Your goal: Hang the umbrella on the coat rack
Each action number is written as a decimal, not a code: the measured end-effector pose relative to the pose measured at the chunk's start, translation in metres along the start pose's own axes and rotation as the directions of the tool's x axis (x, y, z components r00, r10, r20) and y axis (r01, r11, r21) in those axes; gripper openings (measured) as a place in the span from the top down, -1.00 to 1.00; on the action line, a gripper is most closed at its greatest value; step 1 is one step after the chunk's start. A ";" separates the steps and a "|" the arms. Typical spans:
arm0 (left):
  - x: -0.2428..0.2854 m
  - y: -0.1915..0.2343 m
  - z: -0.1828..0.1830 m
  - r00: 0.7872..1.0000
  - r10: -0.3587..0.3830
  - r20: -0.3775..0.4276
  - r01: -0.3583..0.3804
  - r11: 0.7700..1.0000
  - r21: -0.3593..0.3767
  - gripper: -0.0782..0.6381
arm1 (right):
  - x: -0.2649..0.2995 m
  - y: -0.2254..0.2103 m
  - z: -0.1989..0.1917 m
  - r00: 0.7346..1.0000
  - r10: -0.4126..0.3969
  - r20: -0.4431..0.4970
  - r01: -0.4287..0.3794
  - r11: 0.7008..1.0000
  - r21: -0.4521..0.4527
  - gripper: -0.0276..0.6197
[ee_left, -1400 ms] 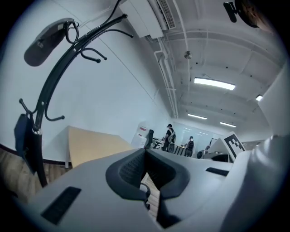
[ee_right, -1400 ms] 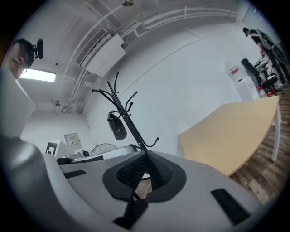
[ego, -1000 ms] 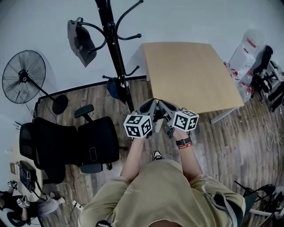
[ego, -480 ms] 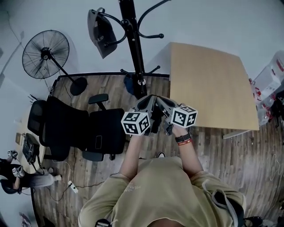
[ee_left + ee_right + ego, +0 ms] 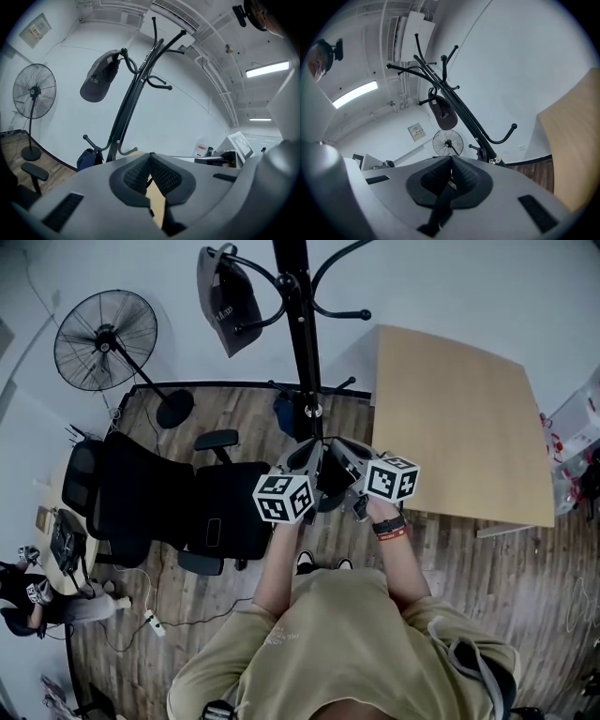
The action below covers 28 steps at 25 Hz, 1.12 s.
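The black coat rack (image 5: 302,343) stands just ahead of me, its pole (image 5: 126,108) and curved hooks filling both gripper views (image 5: 464,117). A dark cap (image 5: 225,301) hangs on an upper left hook. My left gripper (image 5: 305,457) and right gripper (image 5: 342,454) are held side by side at chest height, a short way before the pole. A dark bundle, the umbrella (image 5: 328,486), hangs between and below them, mostly hidden. The right gripper (image 5: 451,161) is shut on a black strap (image 5: 440,206). The left gripper (image 5: 150,159) is shut too, with only a thin dark sliver between its pads.
A blue bag (image 5: 286,415) hangs on a low hook near the rack's base. A wooden table (image 5: 459,427) stands to the right. A black office chair (image 5: 159,517) is at the left, with a floor fan (image 5: 103,329) behind it. A person sits at far lower left.
The rack, fan and chair have slid right and nearer in the head view, so I have come closer to the rack. Both grippers stay together and shut.
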State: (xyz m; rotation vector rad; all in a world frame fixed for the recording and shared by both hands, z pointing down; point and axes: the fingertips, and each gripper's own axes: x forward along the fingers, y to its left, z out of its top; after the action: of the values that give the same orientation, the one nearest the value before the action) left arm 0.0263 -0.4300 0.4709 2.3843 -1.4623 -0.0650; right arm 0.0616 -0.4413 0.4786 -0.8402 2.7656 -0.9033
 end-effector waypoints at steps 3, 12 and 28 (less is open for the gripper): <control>-0.005 0.018 -0.006 1.000 0.014 -0.008 -0.014 1.000 -0.024 0.72 | 0.015 0.002 -0.010 0.999 -0.006 -0.038 0.006 1.000 -0.016 0.86; -0.004 0.054 -0.020 0.999 0.012 -0.053 -0.014 0.999 -0.040 0.72 | 0.045 -0.006 -0.032 0.997 -0.048 -0.066 0.049 0.999 0.014 0.86; 0.008 0.078 -0.044 0.993 0.021 -0.118 -0.026 0.999 -0.045 0.72 | 0.063 -0.027 -0.051 0.990 -0.103 -0.097 0.109 0.993 0.053 0.86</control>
State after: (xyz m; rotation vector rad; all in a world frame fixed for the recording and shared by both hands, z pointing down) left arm -0.0279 -0.4576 0.5374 2.2926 -1.4192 0.0457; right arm 0.0079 -0.4670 0.5401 -0.9670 2.7810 -1.0622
